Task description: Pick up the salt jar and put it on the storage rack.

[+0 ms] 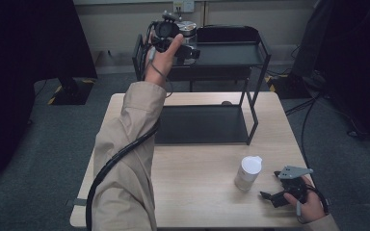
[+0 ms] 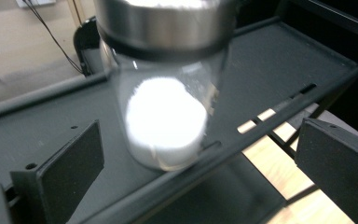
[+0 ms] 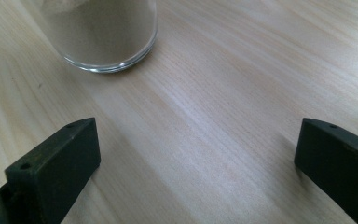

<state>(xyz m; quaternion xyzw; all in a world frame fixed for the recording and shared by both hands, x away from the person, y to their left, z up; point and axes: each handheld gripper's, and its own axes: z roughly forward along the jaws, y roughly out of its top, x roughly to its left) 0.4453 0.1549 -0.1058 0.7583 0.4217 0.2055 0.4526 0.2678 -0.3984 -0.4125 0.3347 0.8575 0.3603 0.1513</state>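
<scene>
A clear glass jar (image 2: 165, 93) with a brushed metal lid and a dark band beneath it stands upright on the top tier of a black metal shelf rack (image 1: 231, 53), close to that tier's raised front lip. Its lower part holds something white and rounded; the picture is blurred there. In the high view the jar (image 1: 188, 29) sits near the tier's left end, with flat dark surface free to its right.

The left gripper (image 2: 196, 163) faces the jar from the front, its two black, flat, matte jaws spread wide on either side of the glass and apart from it, nothing pinched. The left hand (image 1: 161, 57) reaches far over the table, a beige sleeve (image 1: 125, 159) and a ribbed black cable trailing behind.

The rack's lower tier, a smooth dark tray, lies on the far half of a pale wood-grain table (image 1: 197, 197); thin black posts carry the upper tier.

Nearer the person, a second jar (image 1: 248, 173) with a white lid and tan powder stands upright on bare wood, well clear of the table's edges. The right gripper (image 1: 267, 196) rests just to its right, near the right edge. In the right gripper view its black jaws stand wide apart over open tabletop, the jar's round glass base (image 3: 105, 35) ahead and untouched
</scene>
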